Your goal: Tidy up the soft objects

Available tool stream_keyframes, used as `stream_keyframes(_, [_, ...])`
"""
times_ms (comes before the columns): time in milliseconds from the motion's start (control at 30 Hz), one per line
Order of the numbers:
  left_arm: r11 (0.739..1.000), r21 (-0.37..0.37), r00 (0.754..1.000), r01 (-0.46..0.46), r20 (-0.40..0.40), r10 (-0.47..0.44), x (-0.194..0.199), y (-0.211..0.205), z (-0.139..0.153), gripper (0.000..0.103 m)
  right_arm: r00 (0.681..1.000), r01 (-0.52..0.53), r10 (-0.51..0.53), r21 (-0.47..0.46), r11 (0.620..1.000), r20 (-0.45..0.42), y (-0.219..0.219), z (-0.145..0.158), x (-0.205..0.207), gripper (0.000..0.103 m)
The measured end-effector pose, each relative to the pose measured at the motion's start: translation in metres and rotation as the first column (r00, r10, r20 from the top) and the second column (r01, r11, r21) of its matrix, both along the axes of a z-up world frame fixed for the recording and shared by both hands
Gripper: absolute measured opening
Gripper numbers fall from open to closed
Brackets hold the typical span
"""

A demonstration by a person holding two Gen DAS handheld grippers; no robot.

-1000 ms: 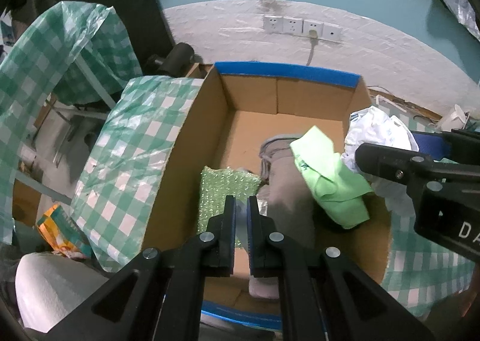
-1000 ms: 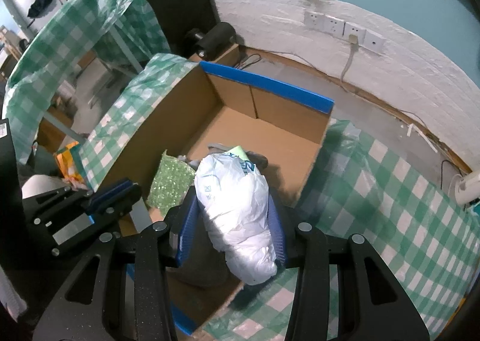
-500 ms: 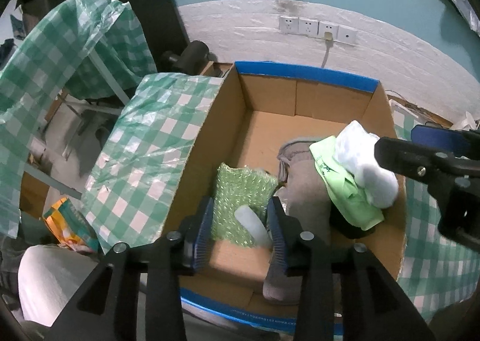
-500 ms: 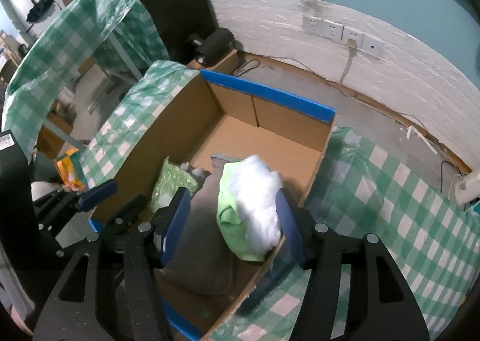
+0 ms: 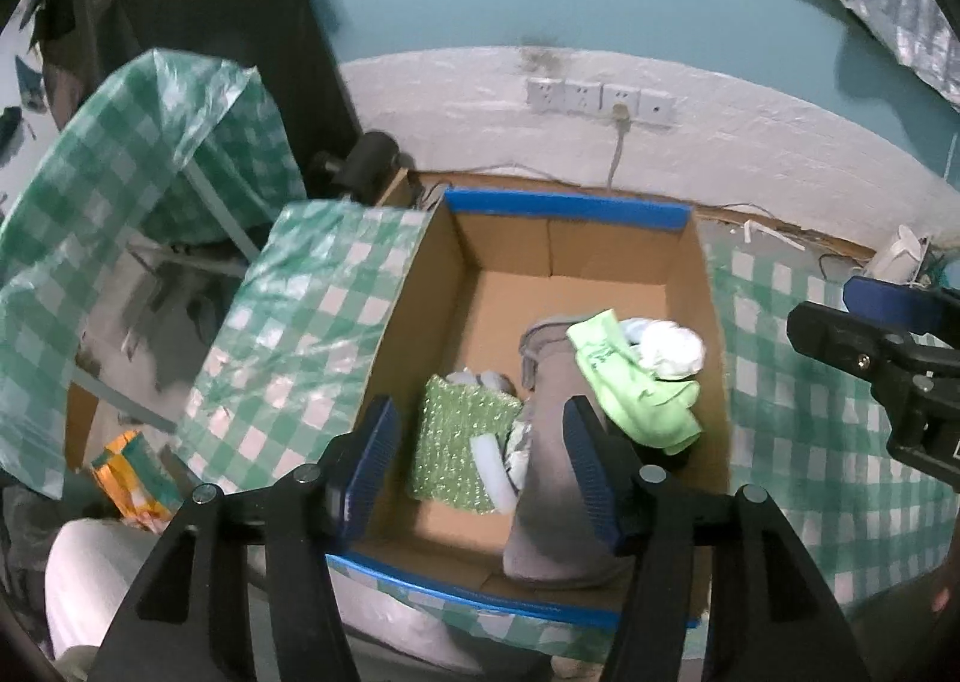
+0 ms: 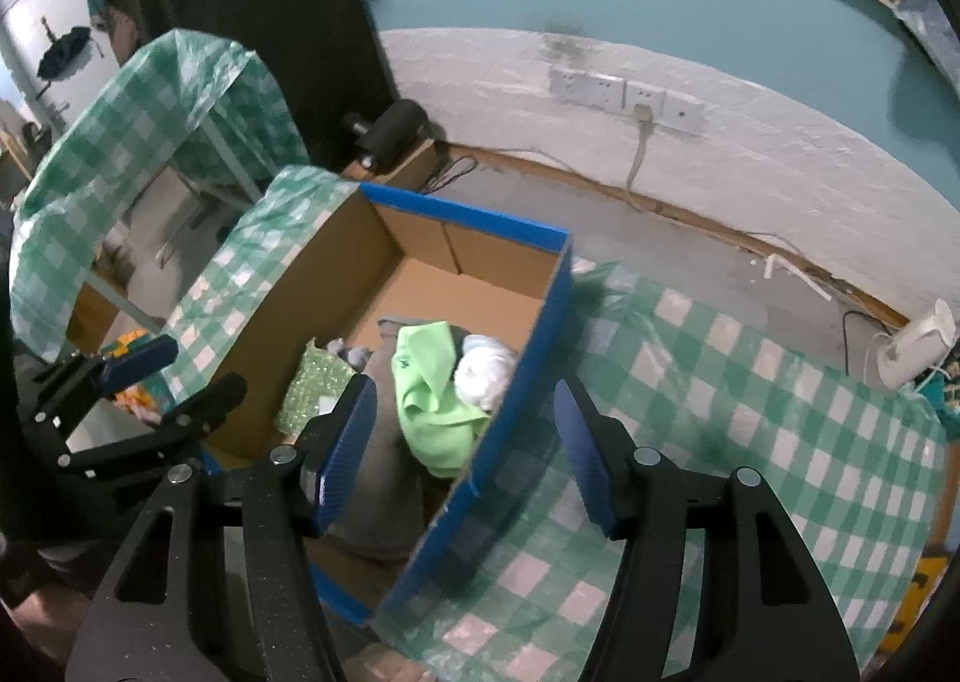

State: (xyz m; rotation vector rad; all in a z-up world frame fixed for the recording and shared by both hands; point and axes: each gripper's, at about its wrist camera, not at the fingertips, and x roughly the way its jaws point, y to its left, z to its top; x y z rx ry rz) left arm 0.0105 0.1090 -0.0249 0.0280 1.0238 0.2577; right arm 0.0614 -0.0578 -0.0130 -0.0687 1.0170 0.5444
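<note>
Matt brown corrugated cardboard box with glossy blue tape rims; glossy green-checked plastic tablecloth; green bubble wrap; soft grey and lime cloth.

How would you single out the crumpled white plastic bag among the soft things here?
Find the open cardboard box with blue-taped rims. By its right wall lies a bright green cloth on a grey felt piece. The crumpled white plastic bag is the only white ball, on that cloth.

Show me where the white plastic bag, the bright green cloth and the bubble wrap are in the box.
white plastic bag (image 5: 669, 349), left wrist view, middle of the bundle.
bright green cloth (image 5: 630, 388), left wrist view, centre fold.
bubble wrap (image 5: 459, 436), left wrist view, middle of the sheet.
</note>
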Motion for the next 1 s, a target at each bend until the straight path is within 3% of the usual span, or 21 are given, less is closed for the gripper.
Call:
stream_keyframes(200, [0.998,-0.049,0.999,0.047,0.025,-0.046,-0.008,-0.016,0.014,0.072,0.998,0.038,-0.038,0.002,0.999,0.046,-0.022,0.019,-0.012,0.063])
stream_keyframes(367, [0.997,-0.021,0.995,0.08,0.059,-0.078,-0.015,-0.03,0.024,0.085,0.994,0.051,-0.051,0.002,0.999,0.092,-0.034,0.031,-0.02,0.063])
stream_keyframes(567, [0.997,-0.02,0.994,0.075,0.081,-0.073,-0.015,-0.038,0.033,0.085,0.985,0.058,-0.053,-0.022,0.998,0.163,-0.044,0.038,-0.031,0.063])
stream_keyframes(1000, [0.996,-0.01,0.996,0.088,0.034,-0.088,-0.009,-0.055,0.026,0.085,0.985,0.097,-0.095,-0.01,0.995,0.142,-0.072,0.03,-0.026,0.064])
